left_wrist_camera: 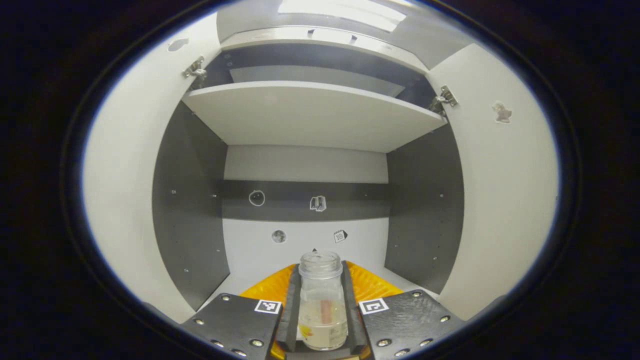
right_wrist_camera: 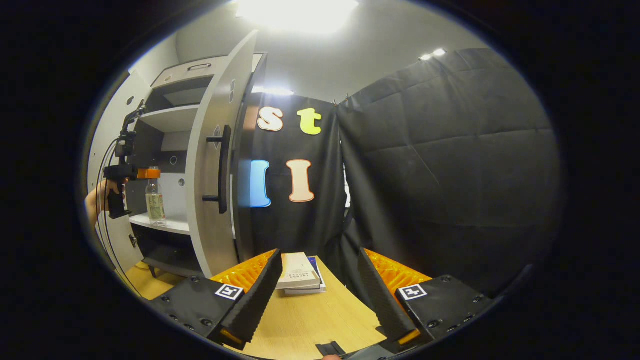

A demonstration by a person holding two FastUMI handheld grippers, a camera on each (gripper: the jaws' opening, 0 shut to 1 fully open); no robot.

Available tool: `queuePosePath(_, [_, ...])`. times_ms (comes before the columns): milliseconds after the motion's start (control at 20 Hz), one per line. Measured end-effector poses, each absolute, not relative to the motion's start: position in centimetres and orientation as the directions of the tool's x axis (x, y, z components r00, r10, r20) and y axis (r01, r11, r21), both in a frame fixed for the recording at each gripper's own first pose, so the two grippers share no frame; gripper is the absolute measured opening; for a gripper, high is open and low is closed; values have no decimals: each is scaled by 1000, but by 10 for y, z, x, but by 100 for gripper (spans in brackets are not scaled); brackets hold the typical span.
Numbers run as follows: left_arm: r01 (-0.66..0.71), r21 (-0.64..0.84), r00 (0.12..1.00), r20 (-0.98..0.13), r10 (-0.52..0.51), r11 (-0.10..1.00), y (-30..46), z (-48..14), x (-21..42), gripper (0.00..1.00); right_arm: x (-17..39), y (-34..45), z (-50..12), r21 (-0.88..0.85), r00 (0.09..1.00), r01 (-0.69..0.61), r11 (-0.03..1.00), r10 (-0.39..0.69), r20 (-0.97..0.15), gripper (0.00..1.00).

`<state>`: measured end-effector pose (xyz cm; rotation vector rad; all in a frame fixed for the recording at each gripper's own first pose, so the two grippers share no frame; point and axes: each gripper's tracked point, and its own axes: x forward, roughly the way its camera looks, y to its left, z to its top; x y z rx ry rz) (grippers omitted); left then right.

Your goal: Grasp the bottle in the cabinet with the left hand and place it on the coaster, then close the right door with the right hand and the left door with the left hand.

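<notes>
A clear bottle (left_wrist_camera: 322, 305) with a pale label stands between the fingers of my left gripper (left_wrist_camera: 321, 270), inside the cabinet on its lower shelf (left_wrist_camera: 250, 287). Both fingers press against its sides, so the gripper is shut on it. In the right gripper view, the same bottle (right_wrist_camera: 155, 200) shows far left on the shelf, with a hand (right_wrist_camera: 97, 200) holding the left gripper (right_wrist_camera: 142, 173) at its neck. Both cabinet doors stand open: the left door (left_wrist_camera: 125, 200) and the right door (left_wrist_camera: 500, 200). My right gripper (right_wrist_camera: 320, 252) hangs open over a wooden table (right_wrist_camera: 310, 320), holding nothing.
An upper shelf (left_wrist_camera: 310, 115) runs above the bottle. The right door (right_wrist_camera: 215, 175) carries a black bar handle (right_wrist_camera: 222, 170). A stack of books (right_wrist_camera: 299, 272) lies on the table beyond the right fingers. Black cloth walls close off the right side.
</notes>
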<state>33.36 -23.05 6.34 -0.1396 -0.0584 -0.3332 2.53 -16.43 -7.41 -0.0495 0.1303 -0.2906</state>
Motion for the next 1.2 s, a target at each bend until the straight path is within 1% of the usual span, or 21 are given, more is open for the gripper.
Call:
queuePosePath(100, [329, -137, 944, 71, -322, 935, -233, 54, 318, 41, 21, -166, -78, -66, 953, 266, 962, -273, -133, 97])
queuePosePath(150, [330, -141, 944, 60, -325, 933, -235, 49, 310, 41, 18, -167, -78, -68, 954, 259, 963, -266, -137, 96])
queuePosePath(650, [331, -150, 941, -17, -337, 932, -246, -14, 234, 41, 3, -167, -92, -57, 966, 183, 981, -190, -175, 97])
queuePosePath(1200, [319, -146, 946, 0, -323, 936, -241, -54, 168, 41, -17, -157, -106, -64, 971, 111, 992, -122, -205, 97])
